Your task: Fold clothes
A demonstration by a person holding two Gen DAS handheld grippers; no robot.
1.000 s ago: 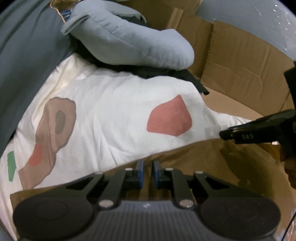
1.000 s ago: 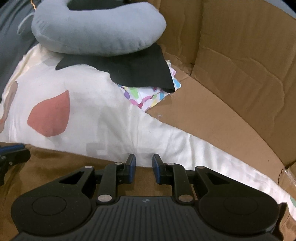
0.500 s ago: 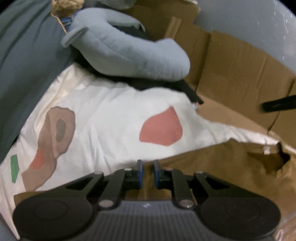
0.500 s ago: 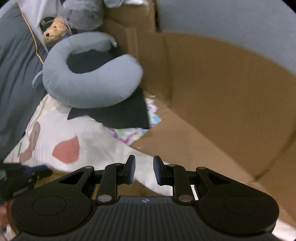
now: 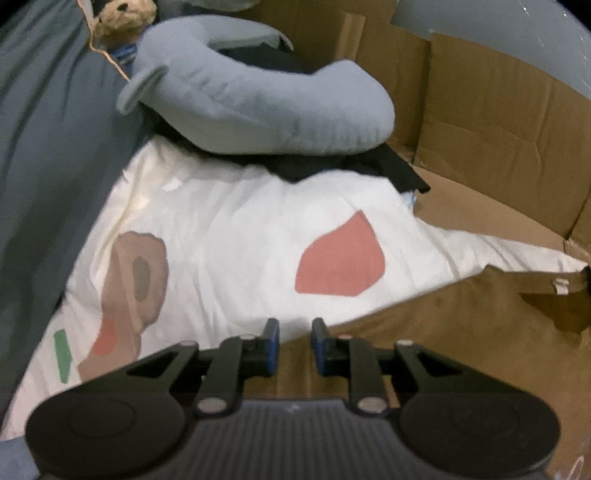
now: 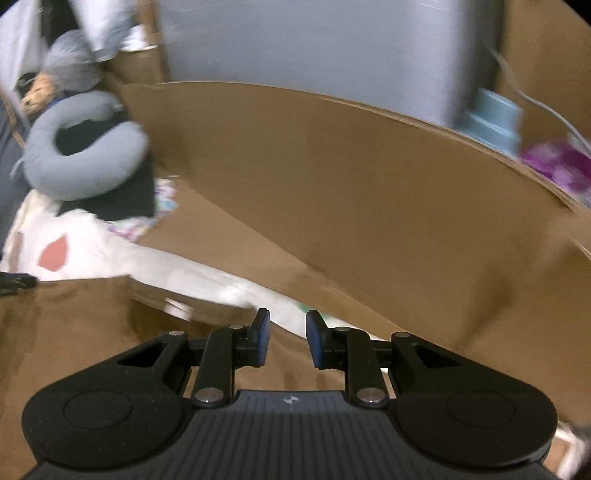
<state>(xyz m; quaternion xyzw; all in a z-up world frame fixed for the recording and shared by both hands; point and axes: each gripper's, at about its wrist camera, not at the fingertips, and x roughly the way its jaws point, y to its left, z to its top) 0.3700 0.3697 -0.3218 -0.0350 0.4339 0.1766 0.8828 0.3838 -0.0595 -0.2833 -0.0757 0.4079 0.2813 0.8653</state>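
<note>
The left gripper (image 5: 294, 341) is seen low in its own view, with its two blue-padded fingers spread apart by a clear gap and nothing held between them. Just under and in front of the fingers lies a brown garment (image 5: 461, 332), spread flat. Its neck opening with a small white label (image 5: 561, 286) is seen toward the right edge. The garment's far edge lies over a white sheet (image 5: 240, 229) printed with a red shape (image 5: 341, 260), a brown shape and a small green bar.

The right gripper (image 6: 287, 338) is also held with its jaws parted and empty — only the blurred brown garment (image 6: 66, 325) and a strip of the white sheet (image 6: 207, 278) are seen beyond the blue pads. This view is smeared by motion, so small details cannot be told. At the far left edge a black tip (image 6: 16, 282) is seen at the garment's edge, beside the sheet; it may be the other tool, but this cannot be told.

Farther out, a grey U-shaped neck pillow (image 5: 266, 107) rests on a black cloth (image 5: 369, 162), which lies partly on the sheet. Behind the pillow a small teddy bear (image 5: 120, 16) is visible. Brown cardboard walls (image 5: 498, 122) stand around the right side. In the right view a pale blue container (image 6: 491, 120) and something purple (image 6: 557, 166) are seen beyond the cardboard wall (image 6: 351, 177).
</note>
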